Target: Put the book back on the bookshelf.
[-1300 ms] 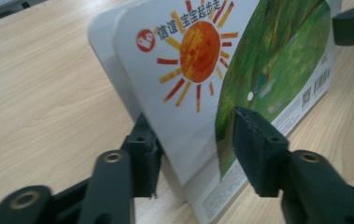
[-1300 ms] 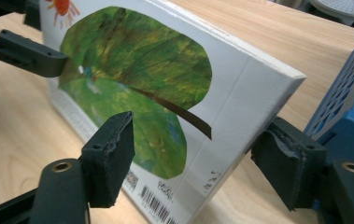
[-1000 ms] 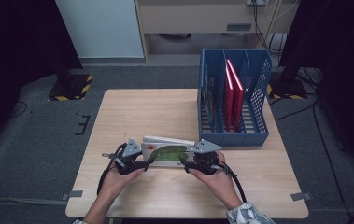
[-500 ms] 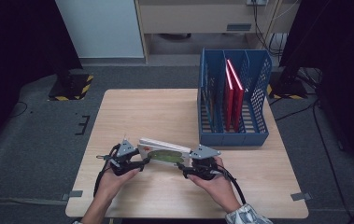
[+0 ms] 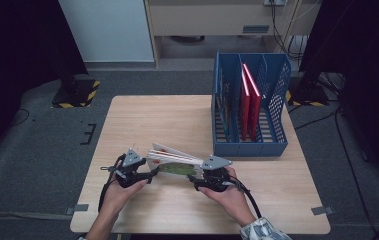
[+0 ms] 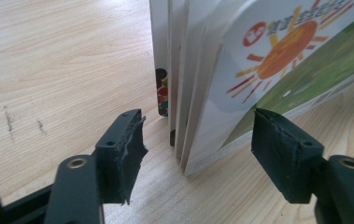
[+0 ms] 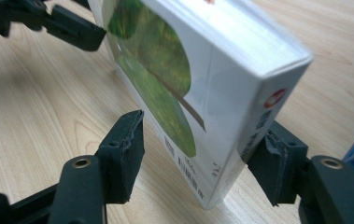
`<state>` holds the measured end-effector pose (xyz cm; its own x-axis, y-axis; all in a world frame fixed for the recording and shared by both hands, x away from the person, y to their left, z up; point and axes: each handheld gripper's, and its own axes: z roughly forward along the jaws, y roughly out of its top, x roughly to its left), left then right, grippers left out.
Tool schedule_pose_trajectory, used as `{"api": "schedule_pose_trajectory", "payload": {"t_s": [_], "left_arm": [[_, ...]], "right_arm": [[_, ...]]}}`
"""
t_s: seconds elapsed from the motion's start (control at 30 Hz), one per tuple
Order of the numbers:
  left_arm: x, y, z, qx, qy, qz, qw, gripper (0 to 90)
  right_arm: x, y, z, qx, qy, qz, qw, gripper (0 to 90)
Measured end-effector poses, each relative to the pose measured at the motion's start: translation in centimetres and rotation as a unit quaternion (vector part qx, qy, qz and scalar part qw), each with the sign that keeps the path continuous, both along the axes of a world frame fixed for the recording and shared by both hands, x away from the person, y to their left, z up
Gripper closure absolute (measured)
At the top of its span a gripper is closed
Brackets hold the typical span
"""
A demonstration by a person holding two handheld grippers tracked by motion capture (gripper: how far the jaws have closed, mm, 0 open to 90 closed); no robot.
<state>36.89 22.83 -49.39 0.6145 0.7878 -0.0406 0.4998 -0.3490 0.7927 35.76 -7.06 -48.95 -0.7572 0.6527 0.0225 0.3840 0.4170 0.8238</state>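
Observation:
A thick white board book [image 5: 174,159] with a green and sun picture cover [image 6: 268,70] stands tilted on its long edge near the table's front, between my two grippers. My left gripper [image 5: 152,172] is at its page-edge end. Its jaws [image 6: 198,154] have just been opening, and the fanned pages sit between the pads with a gap on each side. My right gripper [image 5: 197,179] is at the spine end. Its jaws [image 7: 198,154] have just been closing, and the pads now press on the cover and the back of the book [image 7: 188,70].
A blue mesh file rack [image 5: 249,145] stands at the table's right rear with red books [image 5: 249,100] upright in it. Bare wooden table [image 5: 167,120] lies behind and left of the book. My left gripper [image 7: 72,30] shows far off in the right gripper view.
The book has tipped up from lying flat to standing tilted on its edge. The left jaws have come apart off the pages. Both hands have stayed roughly in place.

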Motion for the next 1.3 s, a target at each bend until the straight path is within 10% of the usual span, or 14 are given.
{"api": "schedule_pose_trajectory", "payload": {"t_s": [0.7,1.3], "left_arm": [[0.3,0.7,0.1,-0.001,-0.002,0.025,0.9997,27.0],[-0.6,1.2,-0.2,0.018,0.032,0.029,0.9989,10.3]], "right_arm": [[0.0,0.8,-0.9,-0.013,0.016,0.015,0.9997,43.0],[1.3,0.7,1.6,0.011,0.004,0.053,0.9985,34.4]]}}
